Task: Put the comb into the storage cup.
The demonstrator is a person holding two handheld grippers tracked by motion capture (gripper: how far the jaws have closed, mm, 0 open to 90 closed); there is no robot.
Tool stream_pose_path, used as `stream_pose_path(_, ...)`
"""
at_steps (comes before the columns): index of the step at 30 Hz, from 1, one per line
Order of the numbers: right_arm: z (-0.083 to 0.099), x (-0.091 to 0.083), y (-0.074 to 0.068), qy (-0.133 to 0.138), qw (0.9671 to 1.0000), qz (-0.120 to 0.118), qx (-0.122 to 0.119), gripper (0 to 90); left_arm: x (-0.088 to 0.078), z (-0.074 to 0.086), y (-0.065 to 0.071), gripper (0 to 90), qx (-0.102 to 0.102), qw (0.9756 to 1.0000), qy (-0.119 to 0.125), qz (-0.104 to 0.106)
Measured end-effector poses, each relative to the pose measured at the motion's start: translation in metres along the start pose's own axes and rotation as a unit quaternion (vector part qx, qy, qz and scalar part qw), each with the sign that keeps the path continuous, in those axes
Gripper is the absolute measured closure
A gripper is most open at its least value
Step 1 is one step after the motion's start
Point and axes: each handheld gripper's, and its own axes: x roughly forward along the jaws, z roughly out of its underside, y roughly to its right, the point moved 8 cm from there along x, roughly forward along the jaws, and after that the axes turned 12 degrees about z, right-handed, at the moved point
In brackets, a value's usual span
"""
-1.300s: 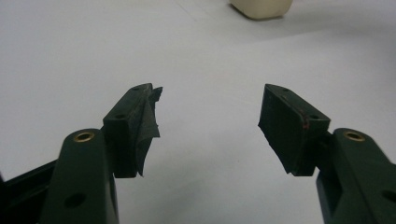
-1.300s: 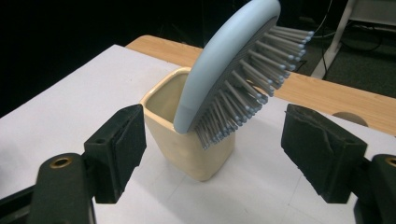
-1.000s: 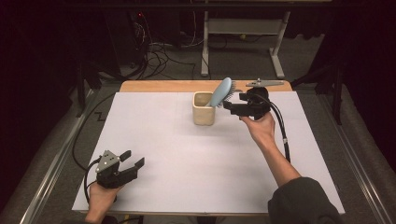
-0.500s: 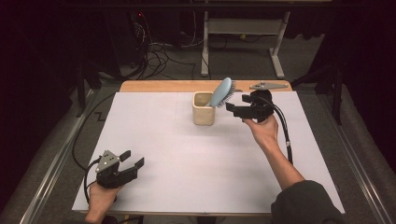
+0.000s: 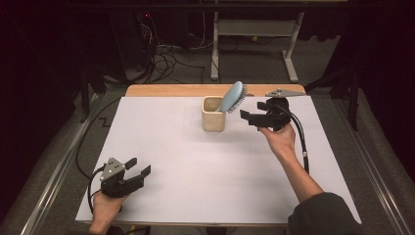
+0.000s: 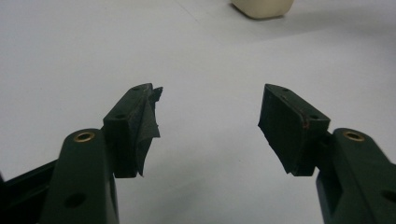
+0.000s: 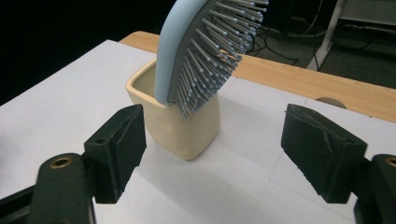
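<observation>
A cream square cup (image 5: pixel 214 117) stands at the back middle of the white sheet. A light blue hairbrush (image 5: pixel 233 96) leans in it, head up and bristles to the right. My right gripper (image 5: pixel 248 117) hovers just right of the cup, open, jaws pointing at it and apart from the brush. In the right gripper view the cup (image 7: pixel 187 130) and brush (image 7: pixel 205 46) stand beyond the open gripper (image 7: pixel 212 140). My left gripper (image 5: pixel 138 169) rests near the front left, open and holding nothing. In the left gripper view its gripper (image 6: pixel 210 112) stands wide over bare sheet, the cup (image 6: pixel 261 7) far off.
The white sheet (image 5: pixel 195 166) covers most of the table; a strip of wooden tabletop (image 5: pixel 166 90) shows at the back edge. Behind the table, cables (image 5: pixel 166 54) and a white metal frame (image 5: pixel 254 29) lie on the dark floor. Metal rails run along both sides.
My right gripper has drawn back slightly to the right, away from the cup. The brush stays leaning in the cup, and the left gripper has not moved.
</observation>
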Motion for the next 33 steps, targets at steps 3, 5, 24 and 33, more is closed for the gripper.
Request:
stream_pose_path(3,0.001,-0.001,0.001,-0.001,1.0,0.0,0.0,23.1,0.0,0.0,0.0,36.9,0.0,1.0,0.0,0.0)
stream_pose_path(5,0.001,-0.003,0.001,0.0,1.0,0.0,-0.001,23.2,0.0,0.0,0.0,36.9,0.0,1.0,0.0,0.0)
stream_pose_path(24,0.004,-0.015,0.002,0.0,0.9999,0.001,-0.011,23.5,-0.002,0.0,0.0,36.9,0.0,1.0,0.001,0.0)
stream_pose_path(33,0.01,-0.019,0.006,-0.001,0.9999,0.005,-0.01,23.8,0.0,-0.001,0.0,36.9,-0.001,1.0,0.002,0.0)
